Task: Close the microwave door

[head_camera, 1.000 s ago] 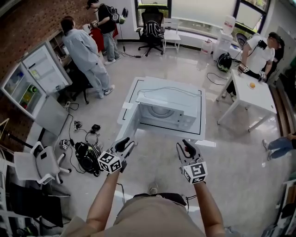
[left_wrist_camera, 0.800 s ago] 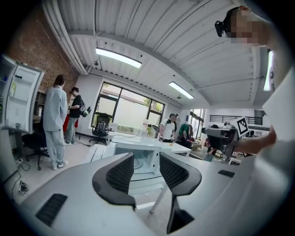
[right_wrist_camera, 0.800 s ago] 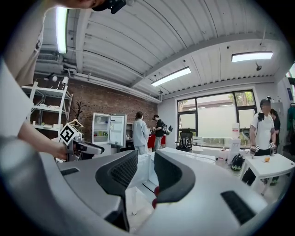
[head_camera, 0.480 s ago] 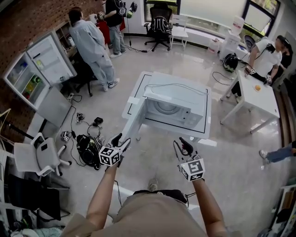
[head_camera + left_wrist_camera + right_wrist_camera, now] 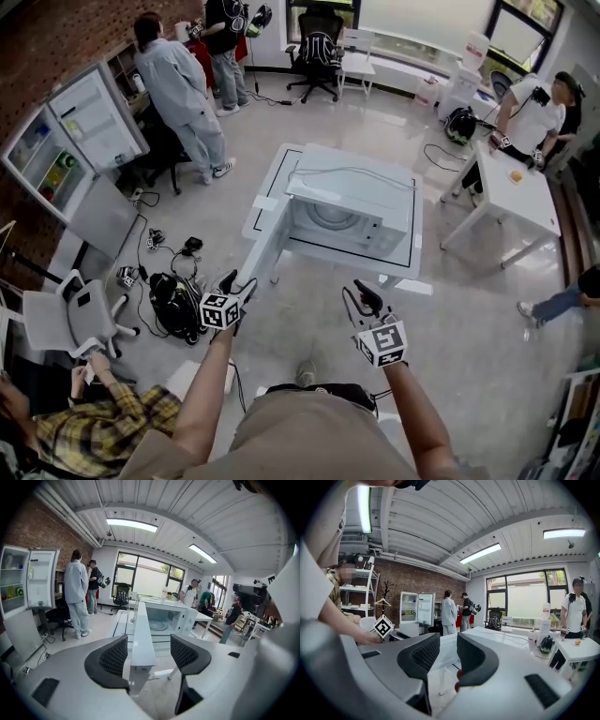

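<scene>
Centre of floor: white table bearing the microwave, cavity facing near, turntable visible inside.

- Microwave door: open, swung out toward the near left past the table's left corner, seen edge-on from the left gripper view.
- Left gripper: near left, close to the door's free end. Jaws stand wide apart and have just been opening. The door's edge shows through the gap and the pads are not pressing on it; whether it reaches in between the tips cannot be told.
- Right gripper: near right, apart from the table. Jaws parted by a narrower gap, nothing held between them.
- Fridge: far left against the brick wall, door open, shelves stocked.
- Second table: right, a person standing at its far end.
- Office chair: far, by the windows.
- Cables and gear: on the floor, left of the left gripper.
- Two people: far left, beside the fridge.
</scene>
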Available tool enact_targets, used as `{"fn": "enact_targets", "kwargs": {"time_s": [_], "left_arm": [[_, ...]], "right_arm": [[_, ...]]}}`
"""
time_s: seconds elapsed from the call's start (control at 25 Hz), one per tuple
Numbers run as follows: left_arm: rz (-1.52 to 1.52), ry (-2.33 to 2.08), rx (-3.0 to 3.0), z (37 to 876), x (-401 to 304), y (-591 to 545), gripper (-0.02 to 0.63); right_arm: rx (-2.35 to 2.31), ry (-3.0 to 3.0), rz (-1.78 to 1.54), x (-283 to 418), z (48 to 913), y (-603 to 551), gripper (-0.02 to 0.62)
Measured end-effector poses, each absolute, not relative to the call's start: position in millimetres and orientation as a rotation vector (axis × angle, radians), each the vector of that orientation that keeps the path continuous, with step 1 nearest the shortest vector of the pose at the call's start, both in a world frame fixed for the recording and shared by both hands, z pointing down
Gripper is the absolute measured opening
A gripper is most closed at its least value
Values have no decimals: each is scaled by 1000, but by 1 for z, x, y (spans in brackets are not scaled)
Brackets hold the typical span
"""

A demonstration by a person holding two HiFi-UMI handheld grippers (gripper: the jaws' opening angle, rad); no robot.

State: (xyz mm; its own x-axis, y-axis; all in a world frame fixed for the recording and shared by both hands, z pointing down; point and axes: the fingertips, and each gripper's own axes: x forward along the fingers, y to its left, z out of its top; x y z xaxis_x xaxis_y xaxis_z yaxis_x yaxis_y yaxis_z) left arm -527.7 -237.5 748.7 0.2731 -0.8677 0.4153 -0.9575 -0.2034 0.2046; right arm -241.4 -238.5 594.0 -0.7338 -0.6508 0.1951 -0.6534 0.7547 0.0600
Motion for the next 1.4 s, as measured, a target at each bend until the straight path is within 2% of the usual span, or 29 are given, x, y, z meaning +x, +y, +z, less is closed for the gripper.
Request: {"fn": "enact_targets", "kwargs": {"time_s": [0.32, 1.4], "left_arm": [[247, -1551, 2095, 771, -520, -234, 282], [314, -1088, 2332, 777, -325, -282, 282]], "right_arm": [[1048, -2739, 29, -237, 599, -233, 115], [1384, -2625, 87, -122, 596, -243, 115]]}}
